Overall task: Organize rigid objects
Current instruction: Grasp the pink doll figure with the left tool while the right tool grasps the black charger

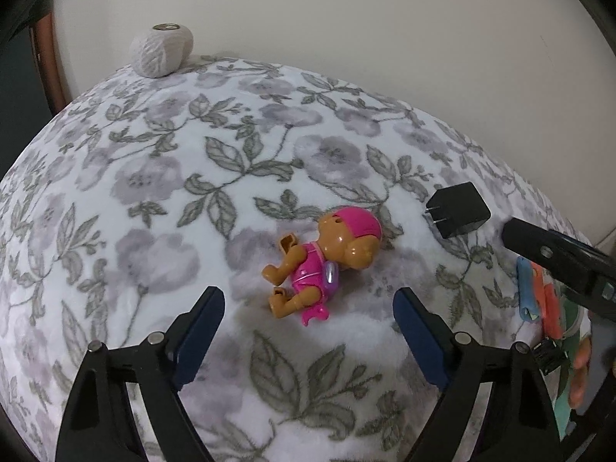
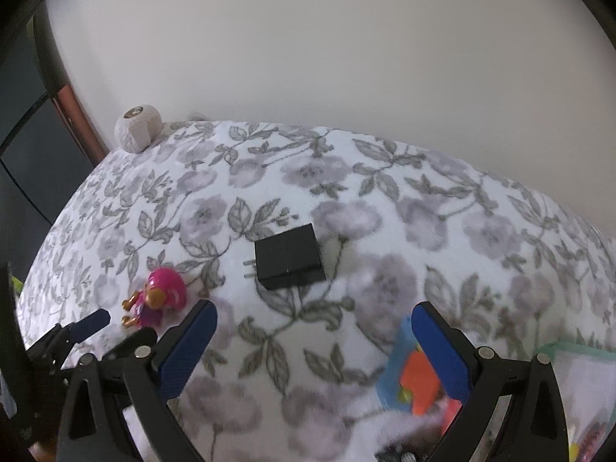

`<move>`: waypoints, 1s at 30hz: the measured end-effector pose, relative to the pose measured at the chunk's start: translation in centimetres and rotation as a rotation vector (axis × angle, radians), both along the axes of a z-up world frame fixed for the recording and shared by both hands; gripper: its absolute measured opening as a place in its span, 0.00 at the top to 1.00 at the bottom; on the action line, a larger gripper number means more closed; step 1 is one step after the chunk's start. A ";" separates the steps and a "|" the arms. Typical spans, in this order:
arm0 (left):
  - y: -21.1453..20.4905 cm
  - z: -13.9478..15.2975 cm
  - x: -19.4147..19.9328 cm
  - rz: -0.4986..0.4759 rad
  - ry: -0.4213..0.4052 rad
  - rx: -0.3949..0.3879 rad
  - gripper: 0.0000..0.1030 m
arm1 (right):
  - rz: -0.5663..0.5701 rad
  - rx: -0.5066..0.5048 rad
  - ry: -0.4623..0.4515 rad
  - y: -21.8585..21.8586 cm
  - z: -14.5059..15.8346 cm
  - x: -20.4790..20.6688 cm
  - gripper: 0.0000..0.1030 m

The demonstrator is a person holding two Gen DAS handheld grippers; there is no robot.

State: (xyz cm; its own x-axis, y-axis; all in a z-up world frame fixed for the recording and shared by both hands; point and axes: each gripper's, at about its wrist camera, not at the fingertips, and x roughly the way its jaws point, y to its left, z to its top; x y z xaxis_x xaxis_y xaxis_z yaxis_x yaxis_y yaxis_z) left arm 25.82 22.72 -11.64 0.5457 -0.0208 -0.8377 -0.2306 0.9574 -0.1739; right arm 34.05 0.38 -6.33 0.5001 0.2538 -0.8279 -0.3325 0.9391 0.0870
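1. Two hand-held grippers are hovering over a bed covered in a fuzzy floral blanket (image 1: 161, 177). The left hand-held gripper (image 1: 310, 300) is pointing down at a toy figure (image 1: 327, 258), which is lying just ahead of its fingertips and roughly centred between them.
2. Lying on its side, the toy figure is running its long axis from the pink-capped head, further from the left hand-held gripper and a little right, to the legs, nearer and left. That axis is sitting slanted across the gap between the jaws, so I judge that a small roll of the wrist would help the pads meet the torso squarely.
3. Jaws of the left hand-held gripper are standing spread with nothing between the blue pads; they are not touching the toy.
4. Ahead of the right hand-held gripper (image 2: 313, 325), and slightly left of its midline, a black plug adapter (image 2: 288, 256) is lying flat, its metal prongs pointing left. Its jaws too are standing wide and empty.
5. Each hand-held gripper is nearer its own target: left to the toy, right to the adapter. From the left wrist view, the adapter is lying beyond and to the right of the toy, apart from it.
6. Hard glossy plastic makes up the toy, with rounded limbs that may slip; the adapter is a matte, boxy block with flat sides suited to pinching. The blanket is soft and yielding.
7. Far ahead and left of both, a pale textured round object (image 1: 161, 50) is sitting by the wall.
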 end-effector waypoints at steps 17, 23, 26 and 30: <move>-0.5 -1.1 1.7 -0.065 -0.001 0.004 0.31 | 0.038 -0.089 0.033 5.1 -4.1 3.4 0.06; -0.3 -1.2 1.9 -0.064 -0.004 0.009 0.42 | 0.043 -0.114 0.039 5.9 -4.7 4.1 0.22; -0.2 -1.1 1.8 -0.060 -0.008 0.014 0.57 | 0.045 -0.133 0.033 6.2 -4.8 4.1 0.30; -0.5 -1.1 1.8 -0.074 -0.013 0.016 0.59 | 0.054 -0.131 0.031 6.2 -4.7 3.8 0.32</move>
